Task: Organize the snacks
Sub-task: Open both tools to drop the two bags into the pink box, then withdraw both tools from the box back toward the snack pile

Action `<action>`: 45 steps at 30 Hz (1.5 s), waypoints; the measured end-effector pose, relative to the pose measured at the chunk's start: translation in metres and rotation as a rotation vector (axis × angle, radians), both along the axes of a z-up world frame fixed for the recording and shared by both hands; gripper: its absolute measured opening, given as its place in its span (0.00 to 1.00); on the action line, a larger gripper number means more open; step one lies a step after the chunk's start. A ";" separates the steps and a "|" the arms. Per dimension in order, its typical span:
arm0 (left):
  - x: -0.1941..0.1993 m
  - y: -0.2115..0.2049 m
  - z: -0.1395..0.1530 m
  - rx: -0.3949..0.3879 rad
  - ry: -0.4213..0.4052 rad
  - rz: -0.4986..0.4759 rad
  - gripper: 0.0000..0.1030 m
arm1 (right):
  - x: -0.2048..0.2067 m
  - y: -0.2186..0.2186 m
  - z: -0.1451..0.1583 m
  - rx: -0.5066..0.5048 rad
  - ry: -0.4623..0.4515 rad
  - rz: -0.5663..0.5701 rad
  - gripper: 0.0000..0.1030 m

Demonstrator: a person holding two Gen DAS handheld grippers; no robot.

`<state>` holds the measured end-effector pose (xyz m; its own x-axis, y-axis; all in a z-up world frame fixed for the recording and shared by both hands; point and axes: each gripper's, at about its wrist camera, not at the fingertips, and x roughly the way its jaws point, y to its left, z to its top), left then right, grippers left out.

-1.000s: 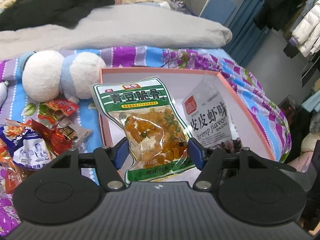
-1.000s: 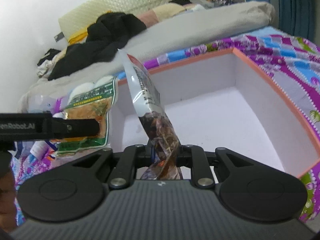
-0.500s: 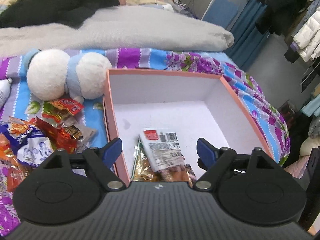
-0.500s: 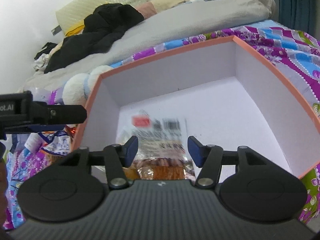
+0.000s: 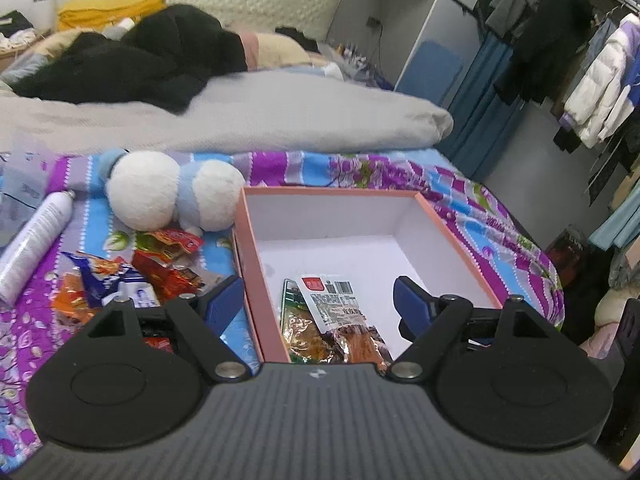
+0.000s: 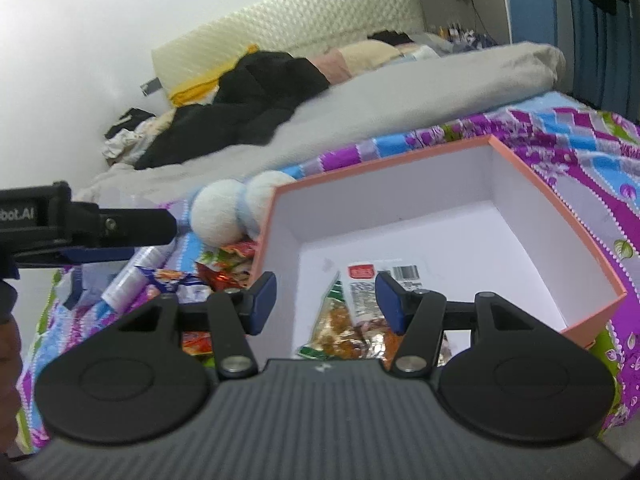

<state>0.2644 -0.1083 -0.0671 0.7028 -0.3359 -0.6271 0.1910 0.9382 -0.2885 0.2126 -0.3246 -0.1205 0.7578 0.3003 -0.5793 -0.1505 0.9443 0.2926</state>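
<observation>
Crinkly foil snack packets (image 5: 132, 276) lie heaped on the bed at nine o'clock of the pink box (image 5: 452, 240); light, slippery, crushable, best pinched by a sealed edge. Left gripper (image 5: 320, 300) fingers wide, right gripper (image 6: 326, 300) half-open, both empty.

The near ends of the two snack packets (image 5: 336, 320) in the pink box (image 5: 360, 194) vanish behind the left tool's (image 5: 318, 300) body at 6 o'clock. The green packet (image 6: 332, 320) lies half under the clear one. Print on both is too small to read. The spray can (image 5: 34, 236) runs off frame at 9 o'clock.
</observation>
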 end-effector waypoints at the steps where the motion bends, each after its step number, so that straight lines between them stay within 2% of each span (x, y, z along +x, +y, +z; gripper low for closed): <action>1: -0.007 0.003 0.004 -0.002 -0.009 0.005 0.82 | -0.004 0.002 0.003 -0.001 -0.008 0.002 0.56; 11: -0.069 0.040 0.028 -0.009 -0.069 0.054 0.82 | -0.045 0.025 0.027 0.003 -0.075 0.038 0.56; 20: -0.109 0.061 0.036 0.001 -0.098 0.098 0.82 | -0.074 0.039 0.035 0.008 -0.104 0.070 0.56; 37: -0.174 0.081 0.013 0.018 -0.073 0.148 0.82 | -0.128 0.062 0.025 0.016 -0.093 0.125 0.56; 45: -0.192 0.098 -0.004 0.019 -0.045 0.188 0.82 | -0.150 0.078 0.008 0.011 -0.059 0.161 0.56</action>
